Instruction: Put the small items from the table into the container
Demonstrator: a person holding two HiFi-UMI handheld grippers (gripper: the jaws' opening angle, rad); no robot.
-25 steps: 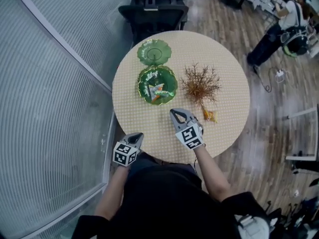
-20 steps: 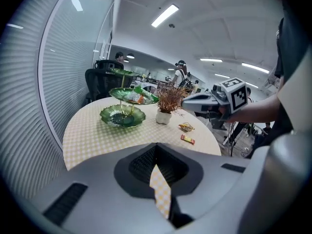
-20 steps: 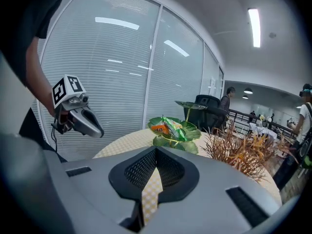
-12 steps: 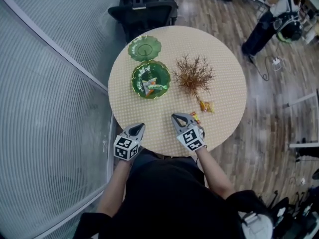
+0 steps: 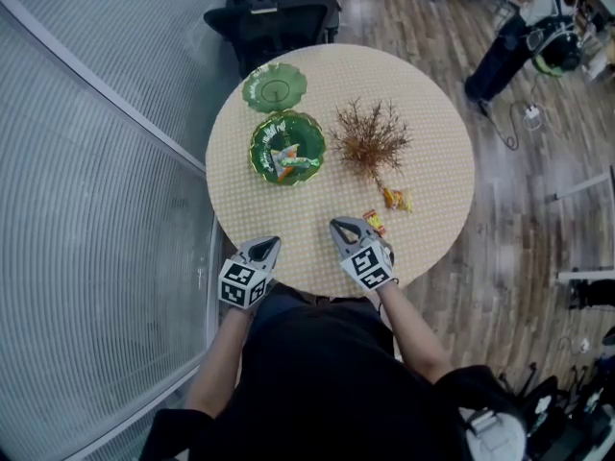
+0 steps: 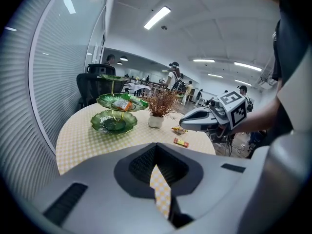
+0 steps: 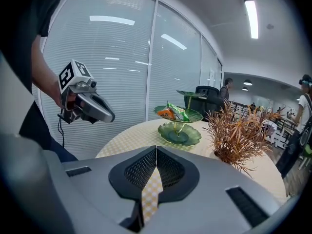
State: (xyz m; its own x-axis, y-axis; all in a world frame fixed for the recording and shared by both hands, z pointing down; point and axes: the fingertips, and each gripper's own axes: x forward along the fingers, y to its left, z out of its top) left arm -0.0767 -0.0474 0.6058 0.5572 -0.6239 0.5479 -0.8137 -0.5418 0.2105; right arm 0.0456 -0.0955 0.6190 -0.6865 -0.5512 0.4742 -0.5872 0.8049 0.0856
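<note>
Your right gripper (image 5: 339,226) has its jaws pressed together on nothing. Your left gripper (image 5: 266,246) is the same, hanging over the near table edge.

The target is the small red-orange wrapped bar (image 5: 374,221). It lies flat on the beige checked tablecloth (image 5: 423,133), just beside the right gripper's nose, looks clear of it. The yellow crinkled packets (image 5: 397,199) lie beyond it, near the dried brown twig plant in a small white pot (image 6: 158,101). The green glass tiered stand (image 5: 258,152) is well off to the left, with one tier already carrying packets.

Risks, as I read them:
- If you come down with the jaws together, you'll shove the bar toward the table edge.
- The bar is thin, so the pads could pinch the cloth and drag it.
- The carry to the stand passes the twigs, so a snag could tip the pot.

Axis: the bar's long axis looks diagonal in the head view, upper left to lower right. It's too small to tell one end from the other. Close across its short side, not along its length.
</note>
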